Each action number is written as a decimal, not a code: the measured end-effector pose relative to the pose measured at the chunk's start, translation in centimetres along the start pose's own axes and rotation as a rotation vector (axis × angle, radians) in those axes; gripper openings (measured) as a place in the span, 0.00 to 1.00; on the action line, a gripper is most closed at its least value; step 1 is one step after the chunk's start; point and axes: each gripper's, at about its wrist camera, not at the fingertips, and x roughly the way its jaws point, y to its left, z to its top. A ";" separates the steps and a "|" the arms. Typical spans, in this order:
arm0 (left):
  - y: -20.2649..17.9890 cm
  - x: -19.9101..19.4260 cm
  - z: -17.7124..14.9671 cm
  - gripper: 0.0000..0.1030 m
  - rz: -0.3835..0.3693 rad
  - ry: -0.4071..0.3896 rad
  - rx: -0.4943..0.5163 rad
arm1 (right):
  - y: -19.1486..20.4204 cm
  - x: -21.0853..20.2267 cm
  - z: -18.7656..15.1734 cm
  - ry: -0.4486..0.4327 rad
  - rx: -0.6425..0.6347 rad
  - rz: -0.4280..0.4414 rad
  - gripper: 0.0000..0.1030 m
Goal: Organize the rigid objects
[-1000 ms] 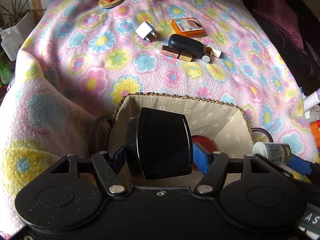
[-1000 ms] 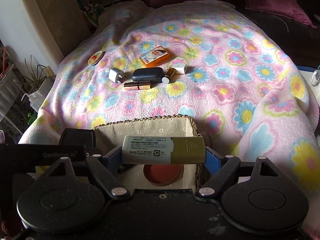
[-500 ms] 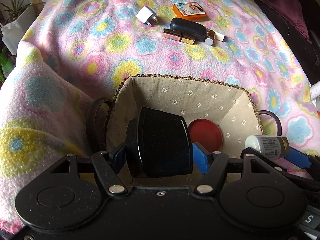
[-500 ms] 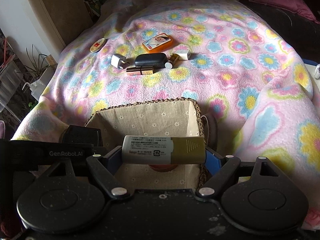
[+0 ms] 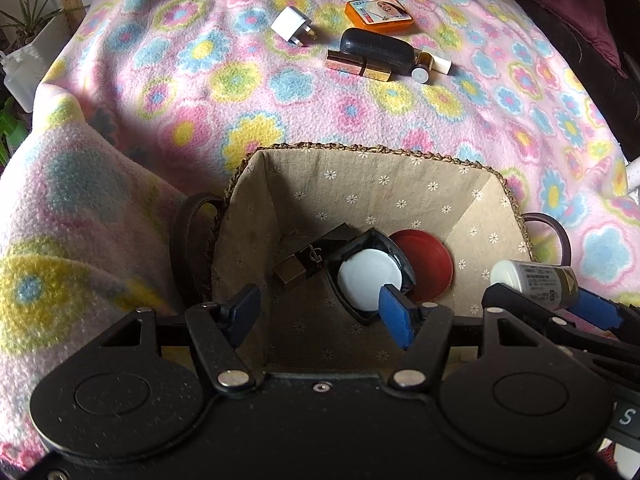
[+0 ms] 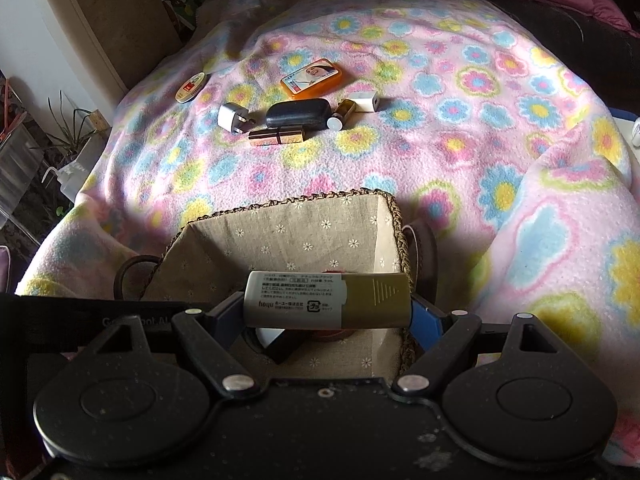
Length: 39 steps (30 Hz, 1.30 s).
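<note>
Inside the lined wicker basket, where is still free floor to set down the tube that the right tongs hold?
The woven basket with daisy-print lining has bare floor along its far wall and its right corner. The middle is crowded: a black compact with white disc, a round red lid and a dark square tube touch there. The right tongs grip the grey-and-olive tube.

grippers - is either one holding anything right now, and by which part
The right gripper holds a tube crosswise, its fingers pressing on the two ends. The left gripper is open and holds nothing; the black compact lies in the basket.
</note>
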 end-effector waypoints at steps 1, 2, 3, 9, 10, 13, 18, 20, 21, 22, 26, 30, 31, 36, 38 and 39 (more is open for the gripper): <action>0.0 0.0 0.0 0.59 0.001 -0.001 0.003 | 0.0 0.1 0.0 0.003 0.004 0.001 0.82; 0.0 0.0 0.0 0.60 0.004 -0.003 0.004 | -0.1 0.1 0.1 0.007 0.007 0.002 0.82; 0.0 -0.1 0.0 0.60 0.003 -0.004 0.003 | -0.1 0.2 0.1 0.010 0.010 0.001 0.82; -0.1 -0.1 0.1 0.62 0.006 -0.003 0.003 | 0.0 0.0 -0.1 0.007 0.012 -0.001 0.82; -0.1 -0.1 0.1 0.62 0.009 -0.002 0.004 | 0.0 0.0 -0.1 0.005 0.008 -0.004 0.82; -0.1 0.0 0.1 0.62 0.012 -0.002 0.005 | 0.1 0.0 -0.1 0.000 0.004 -0.005 0.82; -0.1 0.1 0.1 0.63 0.014 0.000 0.009 | -0.1 0.0 0.0 0.000 0.013 -0.001 0.82; -0.1 0.1 0.2 0.63 0.014 0.001 0.009 | -0.1 0.0 0.0 -0.001 0.015 0.000 0.82; -0.1 0.1 0.2 0.63 0.014 0.001 0.009 | -0.1 0.0 0.0 -0.001 0.015 0.000 0.82; -0.1 0.1 0.2 0.63 0.014 0.001 0.009 | -0.1 0.0 -0.1 -0.002 0.014 0.000 0.82; -0.1 0.1 0.2 0.64 0.014 0.001 0.009 | -0.1 0.0 -0.1 -0.001 0.016 0.000 0.82; -0.1 0.1 0.2 0.65 0.014 0.001 0.009 | 0.0 0.0 -0.1 -0.002 0.018 0.000 0.82; -0.1 0.1 0.2 0.65 0.014 0.001 0.010 | 0.0 0.0 -0.1 -0.002 0.019 0.000 0.82; -0.1 0.2 0.1 0.65 0.017 0.002 0.010 | -0.1 0.0 -0.1 -0.002 0.023 0.001 0.83; -0.2 0.2 0.1 0.65 0.016 0.002 0.010 | -0.2 0.0 -0.1 -0.002 0.025 0.001 0.83; -0.2 0.2 0.1 0.65 0.016 0.002 0.010 | -0.2 0.0 -0.1 -0.002 0.026 0.001 0.83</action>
